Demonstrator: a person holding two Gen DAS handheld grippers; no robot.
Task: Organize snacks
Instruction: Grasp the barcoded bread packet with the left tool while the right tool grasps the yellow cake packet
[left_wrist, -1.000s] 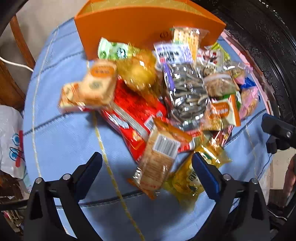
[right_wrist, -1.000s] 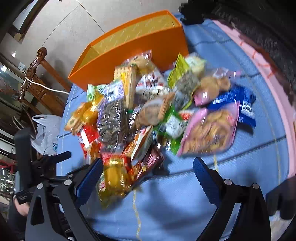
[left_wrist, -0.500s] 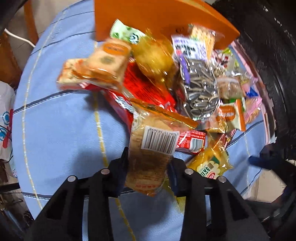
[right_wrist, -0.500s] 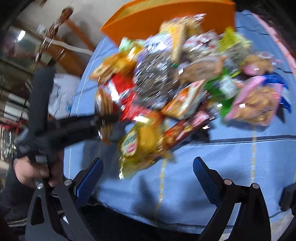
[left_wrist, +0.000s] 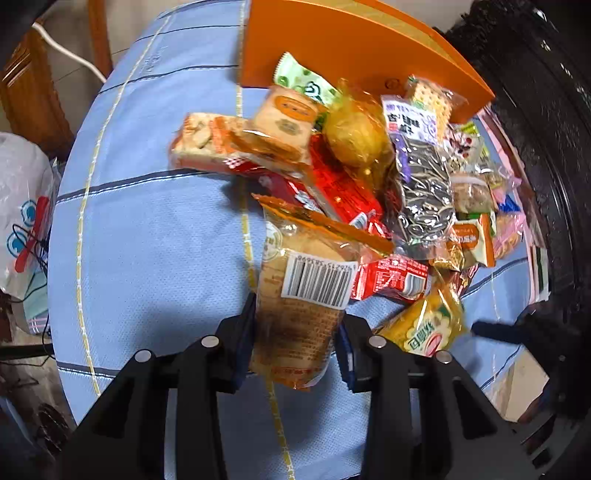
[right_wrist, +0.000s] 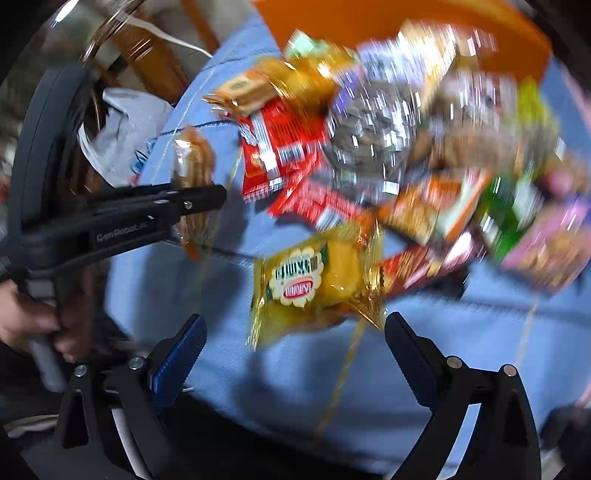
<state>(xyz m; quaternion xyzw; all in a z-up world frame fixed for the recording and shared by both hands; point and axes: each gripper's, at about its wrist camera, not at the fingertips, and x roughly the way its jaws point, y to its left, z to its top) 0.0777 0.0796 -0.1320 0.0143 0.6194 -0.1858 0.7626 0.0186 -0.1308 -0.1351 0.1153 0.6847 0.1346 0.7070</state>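
Two grippers | left gripper (left_wrist: 297, 343) clamps biscuit packet (left_wrist: 301, 295) | right gripper (right_wrist: 291, 343) spread, empty | lift packet clear before carrying to orange box (left_wrist: 332, 48)

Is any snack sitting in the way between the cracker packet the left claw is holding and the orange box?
Yes. The left gripper is shut on the cracker packet, and the snack pile lies between it and the orange box. The packet would likely have to go over or around the pile.

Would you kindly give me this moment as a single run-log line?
left tool: shut on barcode biscuit pack | right tool: open, above yellow snack packet | orange box: behind pile
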